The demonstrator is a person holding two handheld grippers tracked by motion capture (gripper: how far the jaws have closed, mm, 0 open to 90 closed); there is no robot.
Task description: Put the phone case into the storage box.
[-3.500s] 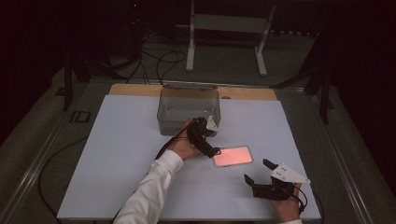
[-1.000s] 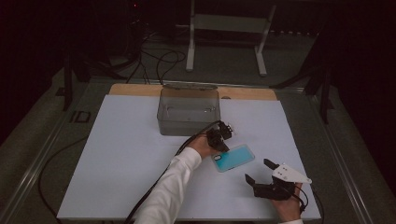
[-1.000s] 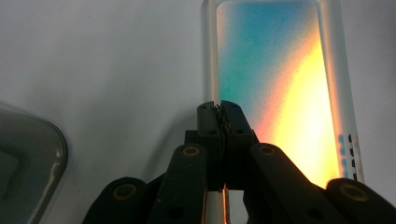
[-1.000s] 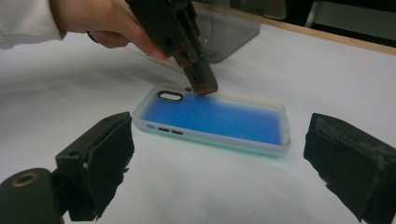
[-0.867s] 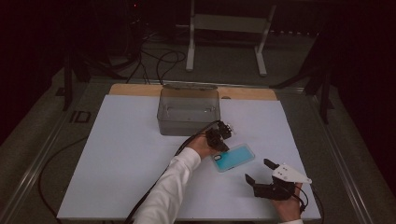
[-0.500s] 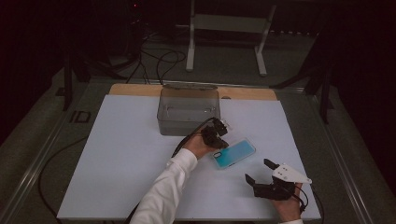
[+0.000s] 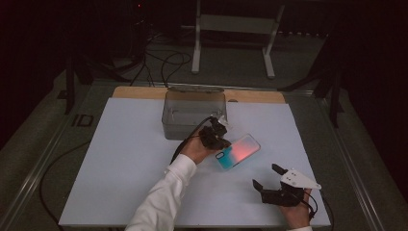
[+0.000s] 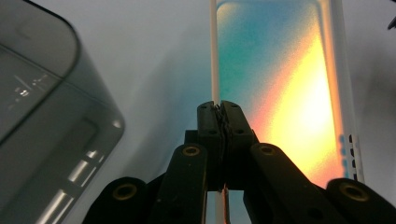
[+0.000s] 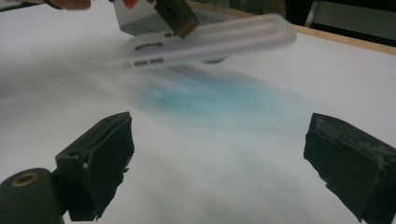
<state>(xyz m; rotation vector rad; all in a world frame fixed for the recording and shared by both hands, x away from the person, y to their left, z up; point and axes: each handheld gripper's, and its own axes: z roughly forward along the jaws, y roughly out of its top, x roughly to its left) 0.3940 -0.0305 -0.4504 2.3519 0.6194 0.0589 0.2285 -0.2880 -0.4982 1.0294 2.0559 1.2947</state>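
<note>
Left gripper [image 7: 222, 140]: jaws clamped on the edge of the flat phone case with a teal-to-orange iridescent back [image 7: 237, 151].
Phone case: lifted off the white tabletop [image 7: 125, 159], just right of the clear grey plastic box [image 7: 192, 113].
Right gripper [image 7: 270, 177]: jaws wide apart, holding nothing, resting near the table's front edge.

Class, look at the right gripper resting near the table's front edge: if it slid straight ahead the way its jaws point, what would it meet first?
Probably the phone case, held lifted by the left gripper. The right gripper stands open and might pass beneath it; depth is unclear.
</note>
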